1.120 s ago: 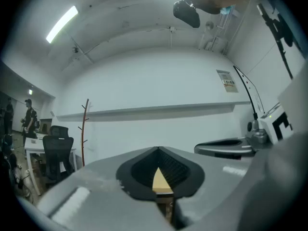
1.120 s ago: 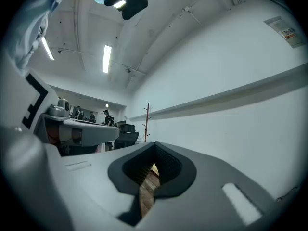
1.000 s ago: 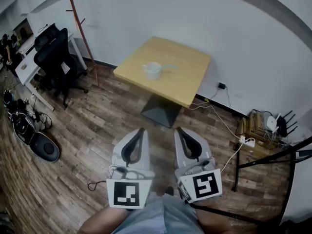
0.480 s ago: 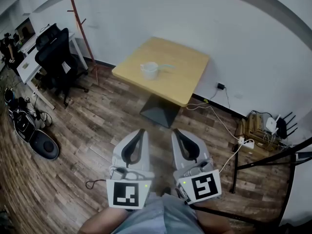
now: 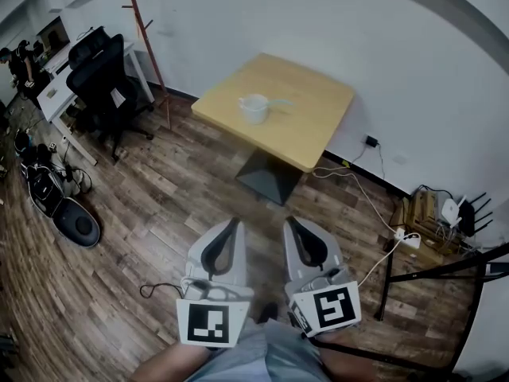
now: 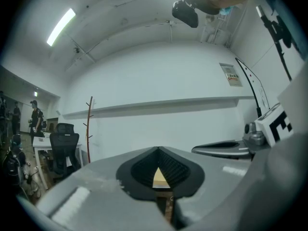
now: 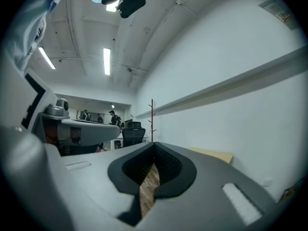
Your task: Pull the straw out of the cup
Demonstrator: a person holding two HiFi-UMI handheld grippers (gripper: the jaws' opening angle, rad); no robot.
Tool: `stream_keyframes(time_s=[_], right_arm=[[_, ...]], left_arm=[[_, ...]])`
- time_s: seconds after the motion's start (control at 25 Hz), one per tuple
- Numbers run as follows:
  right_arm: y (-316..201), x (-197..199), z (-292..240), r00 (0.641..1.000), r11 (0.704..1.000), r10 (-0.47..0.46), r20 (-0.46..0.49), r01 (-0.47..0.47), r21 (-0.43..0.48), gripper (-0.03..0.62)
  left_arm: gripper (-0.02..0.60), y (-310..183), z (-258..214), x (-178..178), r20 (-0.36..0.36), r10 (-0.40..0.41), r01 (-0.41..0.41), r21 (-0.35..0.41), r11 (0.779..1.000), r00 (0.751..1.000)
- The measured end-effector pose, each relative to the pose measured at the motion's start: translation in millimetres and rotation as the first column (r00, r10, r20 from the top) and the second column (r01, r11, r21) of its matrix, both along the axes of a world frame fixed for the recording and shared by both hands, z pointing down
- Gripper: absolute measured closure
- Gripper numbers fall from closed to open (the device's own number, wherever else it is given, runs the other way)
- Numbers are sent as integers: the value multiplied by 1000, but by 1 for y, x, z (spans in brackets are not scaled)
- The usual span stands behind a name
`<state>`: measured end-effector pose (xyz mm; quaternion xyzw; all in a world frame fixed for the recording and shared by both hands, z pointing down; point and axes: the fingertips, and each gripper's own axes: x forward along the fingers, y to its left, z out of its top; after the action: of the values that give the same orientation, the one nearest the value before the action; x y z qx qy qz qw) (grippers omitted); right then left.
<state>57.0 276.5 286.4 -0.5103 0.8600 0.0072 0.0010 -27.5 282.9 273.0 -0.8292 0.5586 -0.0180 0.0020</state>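
The white cup (image 5: 254,107) stands on the yellow table (image 5: 318,130), at 12 o'clock from the person. The pale straw (image 5: 277,102) sits in the cup, and its long axis lies nearly flat. It leans over the rim with its free end pointing to 3 o'clock.

At 10 o'clock are a desk (image 5: 57,86), a black office chair (image 5: 99,82) and a thin coat stand (image 5: 148,48). A dark round bag (image 5: 77,224) and cables lie on the wood floor at 9 o'clock. The left tongs (image 5: 231,228) and the right tongs (image 5: 292,225) are side by side at 6 o'clock, well apart from the table, with bare floor and the table's dark foot (image 5: 269,180) between them and the cup. At 3 o'clock a white power strip (image 5: 406,235) and a router (image 5: 449,211) sit by the wall.

The left gripper view shows its jaws pressed together and pinching nothing, with a sliver of table top in the gap behind the tips. The right gripper view shows the same pressed-together jaws with floor behind them, plus people at the far desks. Only the head view shows the cup and straw.
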Motion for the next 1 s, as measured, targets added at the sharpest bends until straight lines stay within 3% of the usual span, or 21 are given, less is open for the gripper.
stream_keyframes(time_s=[0.28,1.0], right_arm=[[-38,-20,14,1000,999,0,-17,-1,-37,586],[-177,-103,0,995,997,79,-56,-79,2,586]], left_arm=[[563,-38,16,-20,-17,6,-7,-39,999,1000],[563,-182,-1,-97,-79,113,-113,16,994,990]])
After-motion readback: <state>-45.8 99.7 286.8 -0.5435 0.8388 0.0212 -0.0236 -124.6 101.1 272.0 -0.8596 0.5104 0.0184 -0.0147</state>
